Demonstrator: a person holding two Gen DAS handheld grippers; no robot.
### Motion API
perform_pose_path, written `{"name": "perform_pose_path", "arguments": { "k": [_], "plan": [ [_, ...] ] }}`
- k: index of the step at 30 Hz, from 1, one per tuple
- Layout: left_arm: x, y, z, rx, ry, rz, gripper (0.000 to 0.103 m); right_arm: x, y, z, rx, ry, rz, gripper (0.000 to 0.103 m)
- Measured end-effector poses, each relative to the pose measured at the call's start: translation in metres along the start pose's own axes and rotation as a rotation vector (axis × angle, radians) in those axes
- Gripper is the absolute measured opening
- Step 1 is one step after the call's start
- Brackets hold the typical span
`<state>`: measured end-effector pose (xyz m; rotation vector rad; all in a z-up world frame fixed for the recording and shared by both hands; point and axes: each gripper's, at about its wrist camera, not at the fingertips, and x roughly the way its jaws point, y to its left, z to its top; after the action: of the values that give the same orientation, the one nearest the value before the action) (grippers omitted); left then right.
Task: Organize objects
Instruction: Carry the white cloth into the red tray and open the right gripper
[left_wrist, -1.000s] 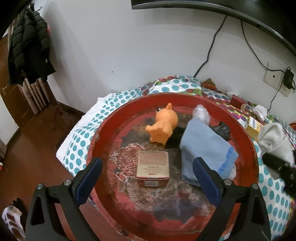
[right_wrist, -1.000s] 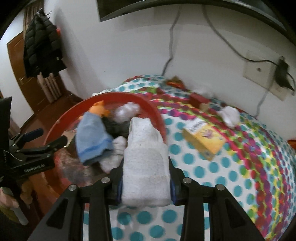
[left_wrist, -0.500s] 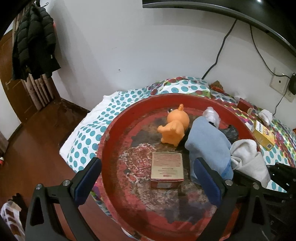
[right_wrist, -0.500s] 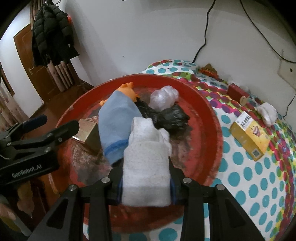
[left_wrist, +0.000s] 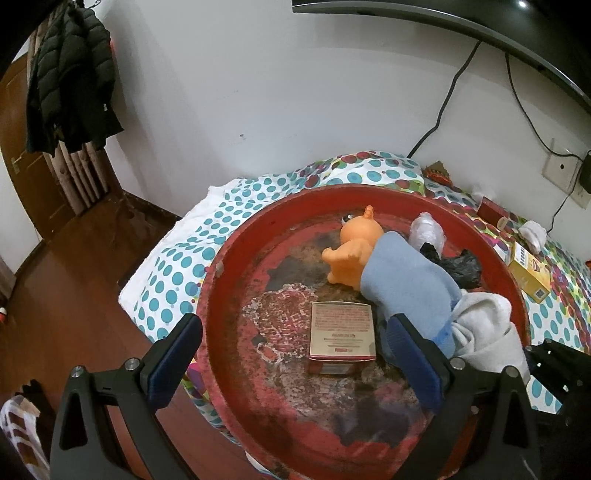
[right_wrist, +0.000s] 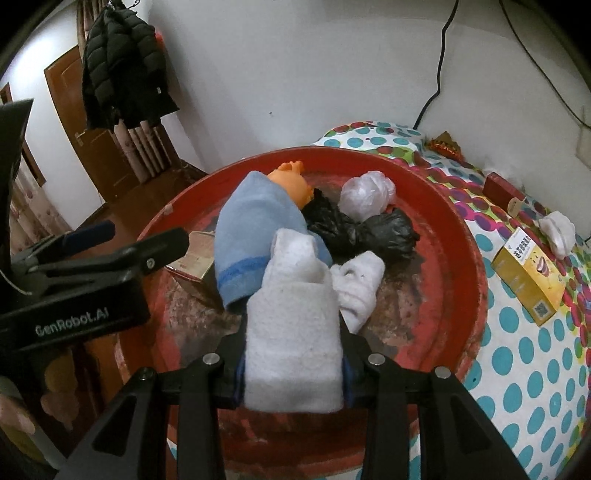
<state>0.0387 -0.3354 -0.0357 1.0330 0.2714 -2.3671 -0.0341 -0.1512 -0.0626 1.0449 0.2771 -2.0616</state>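
A big round red tray (left_wrist: 236, 258) (right_wrist: 461, 236) lies on the dotted tablecloth. In it are an orange toy (left_wrist: 354, 254) (right_wrist: 291, 181), a blue cloth (left_wrist: 406, 291) (right_wrist: 255, 225), a small red and gold box (left_wrist: 341, 332) (right_wrist: 194, 260), a black bag (right_wrist: 369, 229) (left_wrist: 461, 264) and a clear plastic ball (right_wrist: 365, 192) (left_wrist: 426, 230). My right gripper (right_wrist: 291, 365) is shut on a white towel (right_wrist: 295, 317) (left_wrist: 487, 332), held over the tray's near part. My left gripper (left_wrist: 295, 362) is open and empty, over the tray's front, around the box.
A yellow box (right_wrist: 528, 273) (left_wrist: 528, 269), a small red box (right_wrist: 502, 190) and a white wad (right_wrist: 557, 229) lie on the cloth right of the tray. A dark coat (left_wrist: 70, 81) hangs at the left. Wood floor is below the table edge. Cables run down the wall.
My right gripper has carried the white towel left, from above the cloth to over the tray next to the blue cloth. The left gripper has drifted slightly back and left.
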Motion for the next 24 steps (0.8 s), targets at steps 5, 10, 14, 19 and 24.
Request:
{"name": "perform_pose_path", "arguments": {
  "k": [5,10,14,19,24],
  "plan": [
    [0.003,-0.003,-0.001,0.012,0.011,0.004,0.1,-0.007,-0.003,-0.001,-0.001,0.001,-0.02,0.045],
    [0.002,-0.008,-0.001,0.032,0.004,0.007,0.1,-0.027,-0.009,-0.002,0.016,-0.038,0.013,0.053],
    [0.002,-0.012,-0.002,0.047,0.003,0.013,0.1,-0.046,-0.026,0.004,0.043,-0.077,0.017,0.054],
    [-0.002,-0.02,-0.003,0.07,-0.005,0.0,0.101,-0.067,-0.082,0.012,0.079,-0.116,-0.105,0.057],
    [-0.004,-0.034,-0.005,0.099,0.0,-0.008,0.102,-0.058,-0.161,0.032,0.146,-0.093,-0.275,0.058]
  ]
}}
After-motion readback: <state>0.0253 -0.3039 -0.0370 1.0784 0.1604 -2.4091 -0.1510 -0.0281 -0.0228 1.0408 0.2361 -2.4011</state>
